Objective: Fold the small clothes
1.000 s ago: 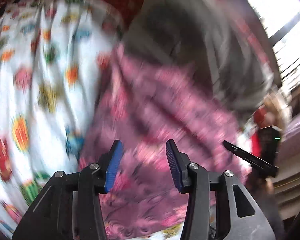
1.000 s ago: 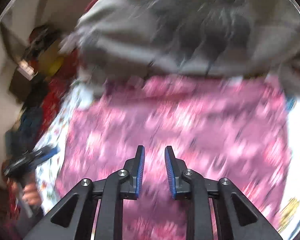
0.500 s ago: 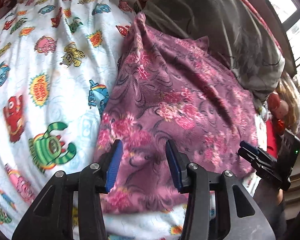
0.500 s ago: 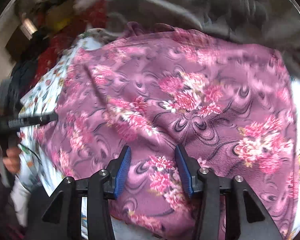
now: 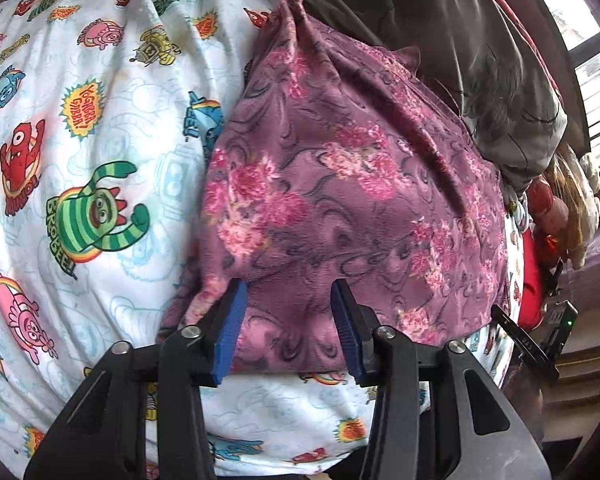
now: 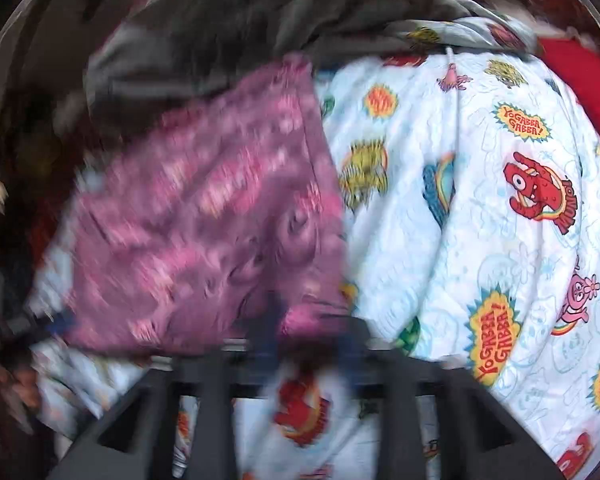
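Note:
A purple floral fleece garment point(image 5: 340, 180) lies spread on a cartoon-print sheet point(image 5: 100, 120). My left gripper point(image 5: 290, 320) hovers over its near edge, jaws apart, with fabric showing between the blue pads and none pinched. The right gripper point(image 5: 528, 340) shows at the garment's near right corner. The right wrist view is blurred. In it the garment point(image 6: 200, 220) fills the left half. My right gripper point(image 6: 308, 332) is closing, and a bunched corner of the fabric sits between its fingers. The blur hides whether the pads press on it.
A grey blanket point(image 5: 460, 40) is heaped along the garment's far side, also visible in the right wrist view point(image 6: 240, 20). Red and tan items point(image 5: 540, 208) crowd the bed's right end under a window point(image 5: 580, 20). Cartoon-print sheet point(image 6: 480, 240) stretches to the right.
The left gripper has slid back to the garment's near edge. The right gripper widened, then narrowed. It swung from over the garment's middle to its corner, and the sheet now fills the right of its view.

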The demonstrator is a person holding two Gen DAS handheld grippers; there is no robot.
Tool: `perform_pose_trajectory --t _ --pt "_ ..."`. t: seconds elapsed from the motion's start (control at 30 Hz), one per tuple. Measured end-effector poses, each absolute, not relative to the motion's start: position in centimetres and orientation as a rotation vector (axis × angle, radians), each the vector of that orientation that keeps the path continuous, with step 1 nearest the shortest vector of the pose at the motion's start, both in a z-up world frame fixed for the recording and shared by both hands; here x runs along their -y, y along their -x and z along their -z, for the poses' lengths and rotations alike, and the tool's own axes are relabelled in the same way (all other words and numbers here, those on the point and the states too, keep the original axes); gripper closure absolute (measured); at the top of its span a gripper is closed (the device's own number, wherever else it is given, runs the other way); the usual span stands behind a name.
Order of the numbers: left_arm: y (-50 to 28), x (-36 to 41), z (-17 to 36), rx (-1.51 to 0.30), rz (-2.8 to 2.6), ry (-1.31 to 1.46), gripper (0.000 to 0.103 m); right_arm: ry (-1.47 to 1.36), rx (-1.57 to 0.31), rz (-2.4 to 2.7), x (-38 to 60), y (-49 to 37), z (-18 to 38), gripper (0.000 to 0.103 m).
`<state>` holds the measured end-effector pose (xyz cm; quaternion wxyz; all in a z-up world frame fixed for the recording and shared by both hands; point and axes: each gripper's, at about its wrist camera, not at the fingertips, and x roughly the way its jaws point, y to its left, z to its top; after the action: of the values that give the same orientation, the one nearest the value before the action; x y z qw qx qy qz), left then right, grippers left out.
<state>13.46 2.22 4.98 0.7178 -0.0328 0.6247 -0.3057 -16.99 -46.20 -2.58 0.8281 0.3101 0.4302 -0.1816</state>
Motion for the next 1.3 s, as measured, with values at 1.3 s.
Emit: perform_pose_trajectory --t 1.3 --pt "-13.5 -11.0 -3.6 -1.493 0.73 0.697 0.053 -0.29 -1.023 -0.015 22.6 -15.9 -5.1 0.053"
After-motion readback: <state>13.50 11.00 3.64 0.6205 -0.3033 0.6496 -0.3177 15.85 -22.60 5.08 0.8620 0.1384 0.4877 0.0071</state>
